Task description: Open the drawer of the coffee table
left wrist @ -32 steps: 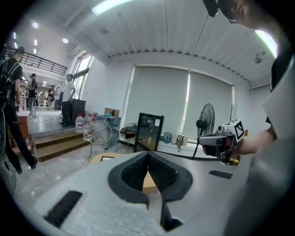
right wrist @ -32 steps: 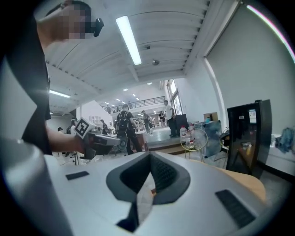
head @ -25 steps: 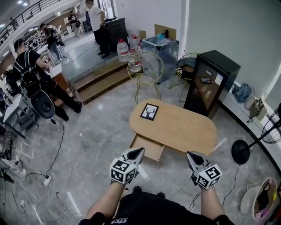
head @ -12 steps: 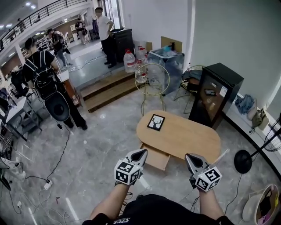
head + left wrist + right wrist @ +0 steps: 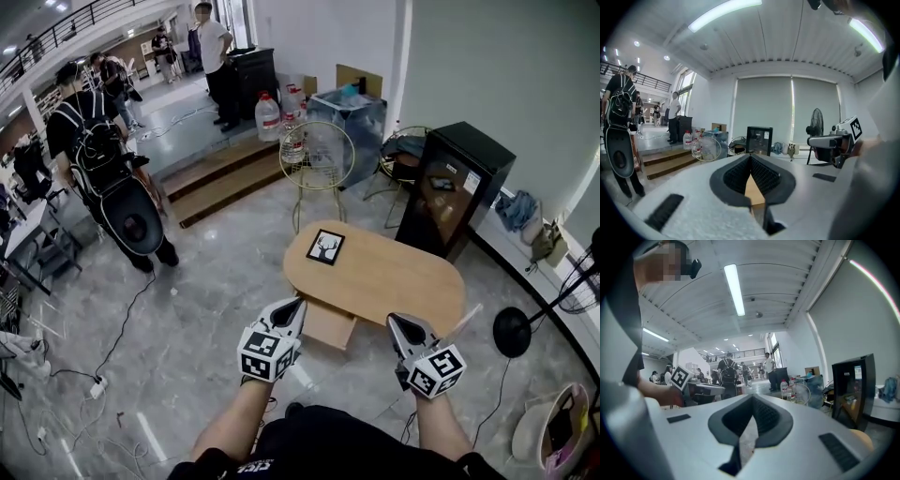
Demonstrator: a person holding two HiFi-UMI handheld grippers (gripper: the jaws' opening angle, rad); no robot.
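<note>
We hold both grippers on the near side of the worktop (image 5: 389,281), an oval wooden coffee table on a grey stone floor. The drawer (image 5: 328,326) stands pulled out from under the worktop's near-left edge, toward us, with its pale wooden bottom showing.

The left gripper (image 5: 296,307) has its jaws pressed together with nothing between them. In the head view its tip overlaps the drawer's left edge. The right gripper (image 5: 395,323) also has its jaws closed on nothing, and it sits just short of the worktop's near edge, to the right of the drawer.

A picture frame (image 5: 325,247) lies flat on the worktop's far-left end. Beyond the far-right end stands a black cabinet (image 5: 452,183), and beyond the far-left end a wire chair (image 5: 317,150). A fan's (image 5: 513,330) round base rests on the floor just right of the worktop. A person with a backpack (image 5: 101,155) stands well off to the worktop's left.
</note>
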